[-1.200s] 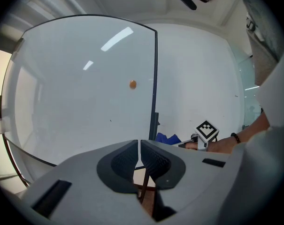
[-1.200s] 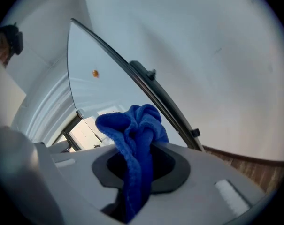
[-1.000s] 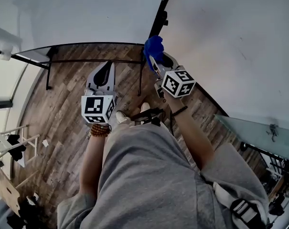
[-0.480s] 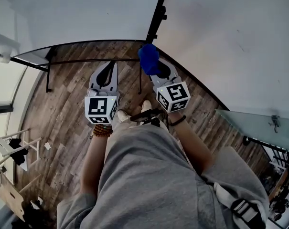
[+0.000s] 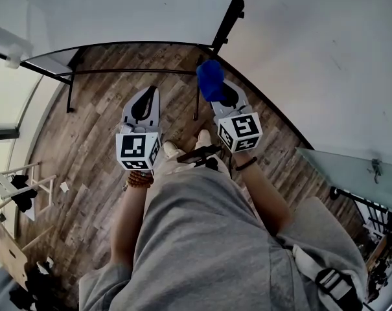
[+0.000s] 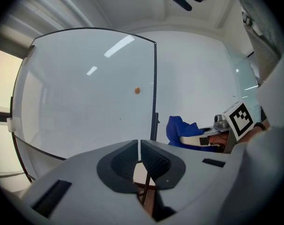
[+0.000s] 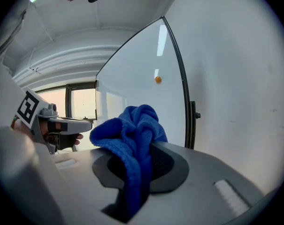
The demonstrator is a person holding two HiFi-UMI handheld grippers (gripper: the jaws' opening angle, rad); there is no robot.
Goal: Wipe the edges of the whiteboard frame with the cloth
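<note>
The whiteboard [image 5: 118,11] stands ahead with a thin black frame [image 5: 227,26]; its right edge [image 6: 155,88] runs upright in the left gripper view. A bunched blue cloth [image 5: 211,80] is pinched in my right gripper [image 5: 219,94], which is shut on it. The cloth hangs just below and short of the frame's lower right corner, not touching it. In the right gripper view the cloth [image 7: 132,130] fills the jaws, with the frame edge [image 7: 180,83] beyond. My left gripper [image 5: 148,93] hovers to the left, shut [image 6: 140,154] on nothing.
Black stand legs [image 5: 69,99] and a cross bar [image 5: 137,72] sit under the board on a wood floor [image 5: 85,148]. A white wall [image 5: 325,57] lies right of the board. A glass pane [image 5: 351,177] is at the right. An orange magnet [image 6: 137,90] sticks on the board.
The right gripper has drawn the cloth off the frame's lower right corner and back toward me. The left gripper has stayed about where it was, still shut.
</note>
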